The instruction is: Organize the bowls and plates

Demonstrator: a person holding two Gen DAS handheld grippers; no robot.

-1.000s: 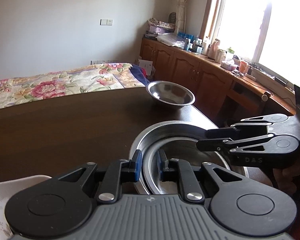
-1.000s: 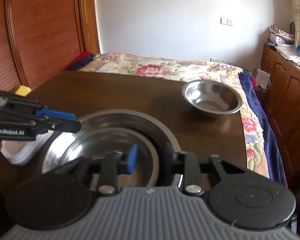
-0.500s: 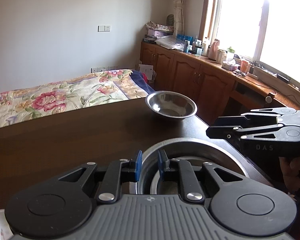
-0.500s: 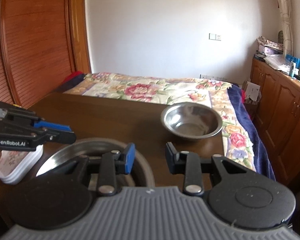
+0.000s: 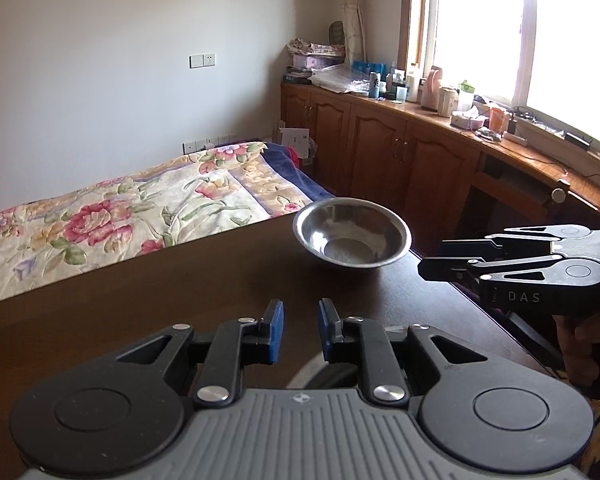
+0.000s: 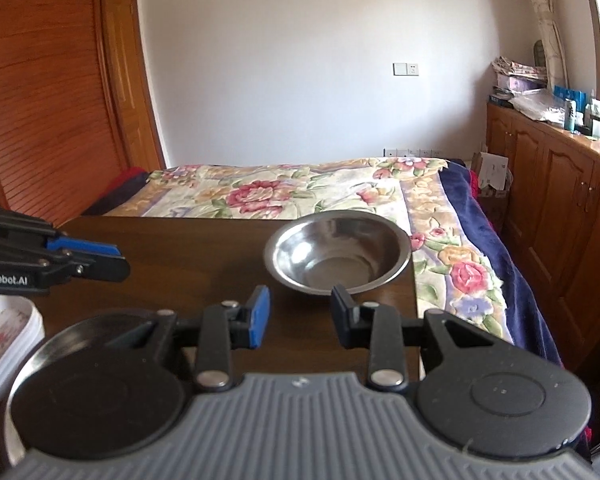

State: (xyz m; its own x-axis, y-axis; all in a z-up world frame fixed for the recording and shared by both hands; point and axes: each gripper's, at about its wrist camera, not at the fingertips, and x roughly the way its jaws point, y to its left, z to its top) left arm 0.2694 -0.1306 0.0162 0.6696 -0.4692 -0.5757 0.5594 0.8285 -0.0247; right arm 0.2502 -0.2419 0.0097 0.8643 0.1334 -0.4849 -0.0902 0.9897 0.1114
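Note:
A steel bowl (image 5: 352, 237) (image 6: 338, 254) sits near the far right corner of the dark wooden table (image 5: 140, 304). My left gripper (image 5: 300, 330) is open over the table with nothing between its fingers. My right gripper (image 6: 300, 314) is open just short of the bowl and holds nothing. Stacked steel bowls (image 6: 66, 340) lie low under both grippers, mostly hidden; only a sliver of the stacked steel bowls (image 5: 312, 374) shows in the left view. White flowered plates (image 6: 8, 340) are stacked at the left. Each gripper appears in the other's view: the right gripper (image 5: 440, 258) and the left gripper (image 6: 108, 258).
A bed (image 6: 300, 192) with a flowered cover stands past the table's far edge. Wooden cabinets (image 5: 400, 160) with bottles and clutter on top run under the window on the right. A wooden door (image 6: 40, 120) is at the left. A hand (image 5: 588, 344) holds the right gripper.
Both grippers have risen and tilted up away from the stacked steel bowls, which slid down out of view. The right gripper's jaws have widened; the far bowl has not moved.

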